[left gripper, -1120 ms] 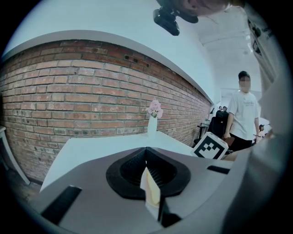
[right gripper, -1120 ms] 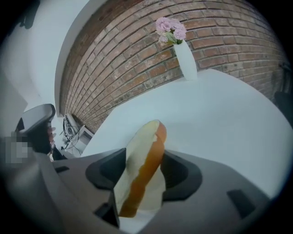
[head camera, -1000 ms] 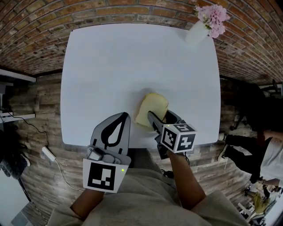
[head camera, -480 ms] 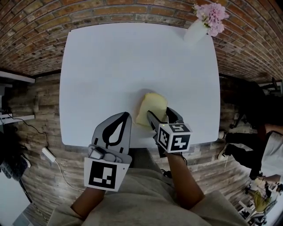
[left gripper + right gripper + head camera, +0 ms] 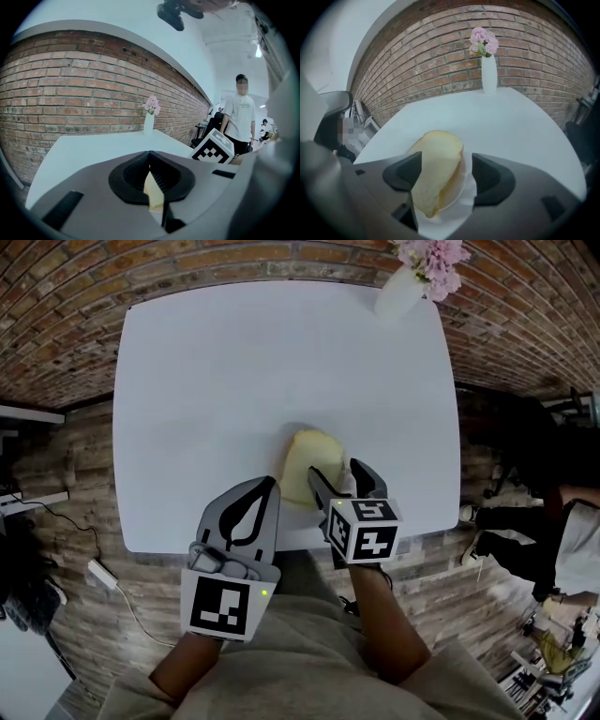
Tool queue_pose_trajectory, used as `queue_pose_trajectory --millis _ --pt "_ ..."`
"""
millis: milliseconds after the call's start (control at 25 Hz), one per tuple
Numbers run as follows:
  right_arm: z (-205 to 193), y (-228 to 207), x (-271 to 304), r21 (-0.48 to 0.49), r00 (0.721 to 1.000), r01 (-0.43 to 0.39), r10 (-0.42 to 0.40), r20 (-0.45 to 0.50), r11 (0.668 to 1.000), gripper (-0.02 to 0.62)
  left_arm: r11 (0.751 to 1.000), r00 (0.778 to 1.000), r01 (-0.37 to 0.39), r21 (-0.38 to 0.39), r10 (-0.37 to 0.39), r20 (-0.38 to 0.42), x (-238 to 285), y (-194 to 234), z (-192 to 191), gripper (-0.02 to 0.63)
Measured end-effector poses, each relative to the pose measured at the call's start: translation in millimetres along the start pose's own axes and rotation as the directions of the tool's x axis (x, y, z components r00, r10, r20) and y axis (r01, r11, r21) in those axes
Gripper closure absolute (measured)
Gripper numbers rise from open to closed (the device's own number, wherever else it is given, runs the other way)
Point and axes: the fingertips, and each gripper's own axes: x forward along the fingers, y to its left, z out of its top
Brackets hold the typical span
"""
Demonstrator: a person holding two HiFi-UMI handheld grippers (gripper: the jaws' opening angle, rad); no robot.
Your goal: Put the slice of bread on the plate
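A pale yellow slice of bread (image 5: 302, 463) lies near the front edge of the white table (image 5: 234, 362). In the right gripper view the bread (image 5: 436, 168) rests, tilted, on a small white plate (image 5: 468, 194). My right gripper (image 5: 336, 471) is open, its jaws standing on either side of the slice's near end without pressing it (image 5: 445, 173). My left gripper (image 5: 270, 486) hangs just left of the bread, over the table's front edge, with its jaw tips together and nothing held (image 5: 150, 153). A sliver of the bread shows through its slit.
A white vase of pink flowers (image 5: 403, 292) stands at the table's far right corner. Brick floor surrounds the table. A person (image 5: 241, 117) stands off to the right in the left gripper view. A cable and power strip (image 5: 101, 568) lie on the floor at left.
The right gripper's jaws have spread wider, away from the bread, which now rests on the plate. The left gripper has stayed in place.
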Motion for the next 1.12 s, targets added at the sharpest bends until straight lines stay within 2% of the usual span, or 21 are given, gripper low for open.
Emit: queue_pose_trajectory --millis 240,520,600,880,1120 --pt "32 -13 -21 0.064 0.982 0.04 -0.051 0.182 0.997 0.279 0.999 1.0 0.031 -0.005 -0.031 -0.002 6 -8 -3 0.595" --pt "69 -1 -38 0.032 0.949 0.035 -0.044 0.313 0.999 0.478 0.998 0.998 0.064 0.019 -0.065 0.028 7 -25 8 0.595" --pt "77 6 -49 0.006 0.936 0.039 -0.039 0.349 0.999 0.562 0.997 0.997 0.066 0.032 -0.068 0.045 4 -30 14 0.595" --pt "97 42 -105 -0.145 0.878 0.067 0.011 0.479 0.987 0.588 0.996 0.99 0.059 0.067 -0.068 0.126 -14 -44 42 0.595" --pt "117 66 -164 -0.205 0.809 0.092 0.047 0.585 0.974 0.588 0.995 0.976 0.035 0.089 -0.053 0.209 -36 -50 76 0.595"
